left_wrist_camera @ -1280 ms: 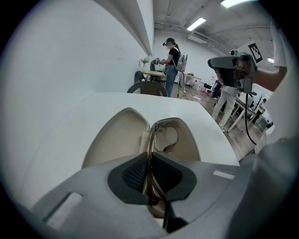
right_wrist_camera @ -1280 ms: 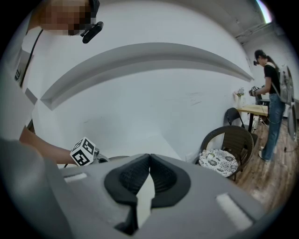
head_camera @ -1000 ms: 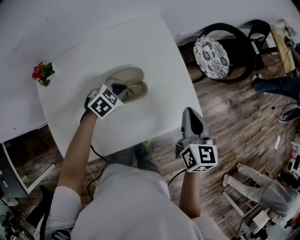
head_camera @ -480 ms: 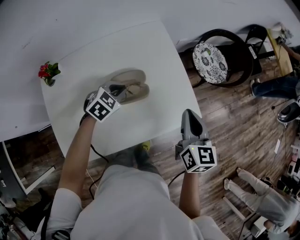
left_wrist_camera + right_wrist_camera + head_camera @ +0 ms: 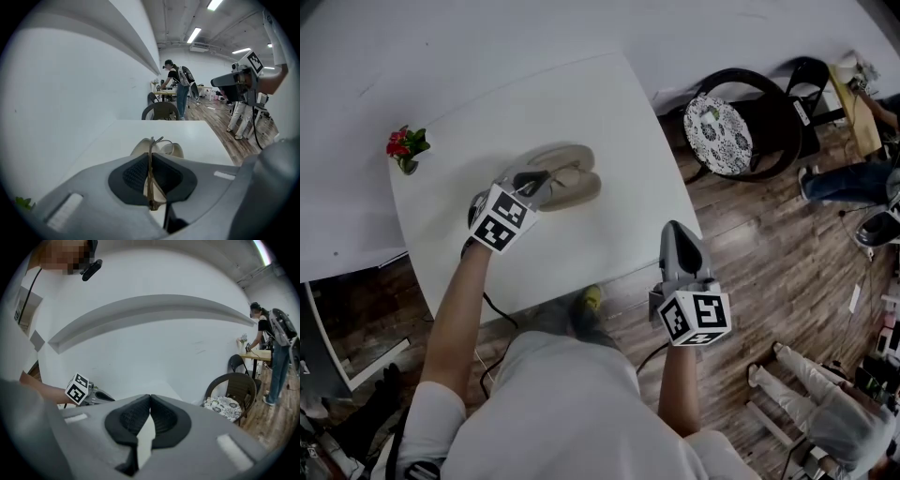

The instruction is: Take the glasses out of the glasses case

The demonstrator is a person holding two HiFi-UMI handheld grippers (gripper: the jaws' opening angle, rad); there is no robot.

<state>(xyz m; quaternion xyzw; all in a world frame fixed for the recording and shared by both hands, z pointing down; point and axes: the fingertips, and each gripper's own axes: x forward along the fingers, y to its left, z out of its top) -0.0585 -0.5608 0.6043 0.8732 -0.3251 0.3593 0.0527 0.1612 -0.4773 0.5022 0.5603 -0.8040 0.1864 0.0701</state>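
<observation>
Glasses with a thin brown frame [image 5: 152,180] stand edge-on between the black ribbed pads of the left tool [image 5: 151,158], whose jaws are clamped on the frame. The lenses reach forward past the tips, over the open beige clamshell glasses case [image 5: 577,186], which lies on the white square worktop [image 5: 581,103] just ahead of and below that tool. Whether the glasses are clear of the case's rim I cannot tell. The step in hand looks like the lift-out. It wants a slow, straight rise away from the case, with the frame kept level so that no arm or lens catches the rim and drags the light case along. The grip is on a narrow part, so the squeeze should be firm but gentle, as a twist of the wrist could swing or bend the frame. The right tool [image 5: 150,401] hangs well off to the left tool's right, near the worktop's edge, jaws together on nothing; it could come in to pin the case down if the case starts to lift
</observation>
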